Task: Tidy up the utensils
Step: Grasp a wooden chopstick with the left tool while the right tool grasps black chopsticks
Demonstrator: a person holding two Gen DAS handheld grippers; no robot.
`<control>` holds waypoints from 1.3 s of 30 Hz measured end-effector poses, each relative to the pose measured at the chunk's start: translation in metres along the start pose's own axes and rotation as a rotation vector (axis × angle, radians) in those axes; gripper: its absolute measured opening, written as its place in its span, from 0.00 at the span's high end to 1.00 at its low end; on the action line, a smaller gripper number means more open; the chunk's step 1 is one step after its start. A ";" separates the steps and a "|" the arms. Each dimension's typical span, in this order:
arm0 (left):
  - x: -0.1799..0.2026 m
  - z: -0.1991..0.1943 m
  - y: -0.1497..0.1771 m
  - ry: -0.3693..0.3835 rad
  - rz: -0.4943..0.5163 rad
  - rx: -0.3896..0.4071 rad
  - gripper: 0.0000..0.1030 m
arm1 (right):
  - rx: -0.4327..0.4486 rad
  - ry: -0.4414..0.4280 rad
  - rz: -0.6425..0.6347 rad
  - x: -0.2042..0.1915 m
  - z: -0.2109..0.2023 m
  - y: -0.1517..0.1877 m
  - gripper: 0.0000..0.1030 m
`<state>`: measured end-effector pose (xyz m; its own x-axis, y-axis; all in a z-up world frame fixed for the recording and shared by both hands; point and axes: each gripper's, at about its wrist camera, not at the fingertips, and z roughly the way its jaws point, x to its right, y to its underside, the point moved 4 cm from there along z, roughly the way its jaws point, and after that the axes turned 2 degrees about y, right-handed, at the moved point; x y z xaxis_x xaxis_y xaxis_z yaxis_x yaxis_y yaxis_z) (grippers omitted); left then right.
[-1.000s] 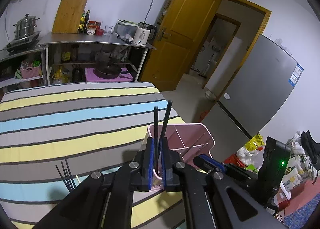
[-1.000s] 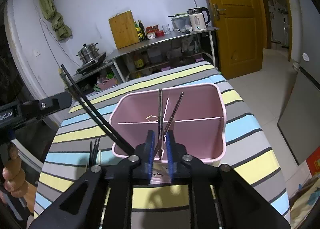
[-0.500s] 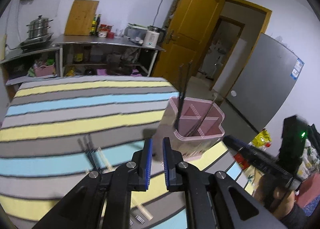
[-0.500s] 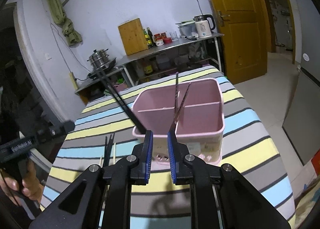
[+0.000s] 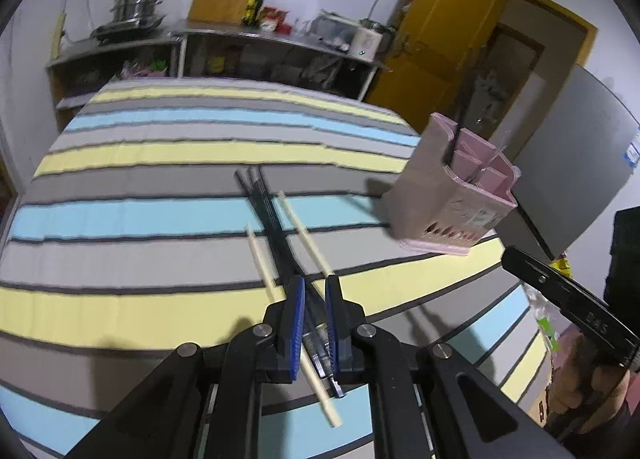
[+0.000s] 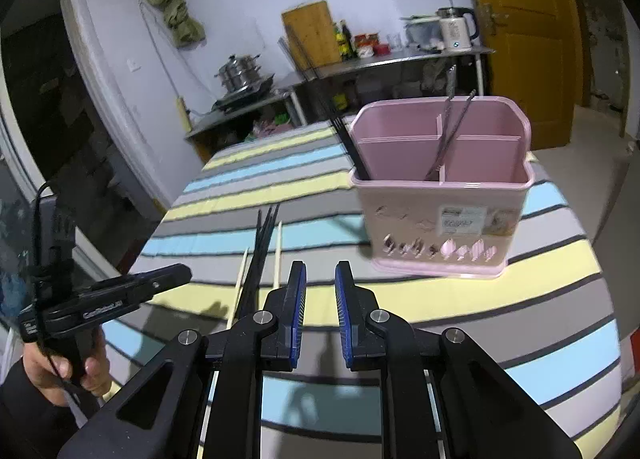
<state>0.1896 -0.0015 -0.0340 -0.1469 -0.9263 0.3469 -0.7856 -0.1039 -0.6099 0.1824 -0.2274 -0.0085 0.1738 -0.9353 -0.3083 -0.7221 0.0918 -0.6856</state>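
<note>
A pink divided utensil holder (image 6: 444, 195) stands on the striped table; it also shows in the left wrist view (image 5: 452, 195). It holds black chopsticks (image 6: 344, 127) at its left corner and metal chopsticks (image 6: 448, 139) in the middle. Several black chopsticks (image 5: 268, 215) and two pale wooden ones (image 5: 304, 235) lie on the cloth. My left gripper (image 5: 315, 291) is open, low over the near ends of this bundle. My right gripper (image 6: 320, 279) is open and empty, in front of the holder. The chopsticks also show in the right wrist view (image 6: 260, 255).
The striped tablecloth (image 5: 140, 215) covers the table. Behind stand metal shelves (image 5: 256, 47) with a steamer pot, cutting board, bottles and kettle. A yellow door (image 5: 440, 31) and grey fridge (image 5: 572, 163) are to the right. The table's right edge is near the holder.
Both grippers let go of their chopsticks into the holder and pulled back. My left gripper swung left and down over the loose chopsticks. The right gripper opened wider.
</note>
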 end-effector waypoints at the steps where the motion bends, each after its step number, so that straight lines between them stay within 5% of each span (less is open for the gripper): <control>1: -0.004 0.003 0.003 -0.012 -0.011 -0.008 0.90 | -0.012 -0.004 -0.004 -0.002 0.003 0.003 0.85; 12: -0.035 0.049 0.001 -0.089 -0.110 -0.061 0.84 | -0.086 -0.024 -0.043 -0.019 0.030 0.020 0.85; 22: -0.040 0.084 -0.013 -0.133 -0.097 -0.091 0.84 | -0.121 -0.026 -0.059 -0.023 0.049 0.021 0.85; 33: -0.048 0.081 -0.012 -0.196 0.014 -0.083 0.95 | -0.153 -0.026 -0.087 -0.034 0.072 0.019 0.85; 39: -0.081 0.061 -0.010 -0.231 -0.016 -0.080 0.95 | -0.162 -0.033 -0.117 -0.046 0.094 0.009 0.85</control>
<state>0.2463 0.0528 -0.0997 -0.0003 -0.9840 0.1781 -0.8330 -0.0983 -0.5444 0.2311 -0.1515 -0.0623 0.2826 -0.9243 -0.2563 -0.7935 -0.0751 -0.6040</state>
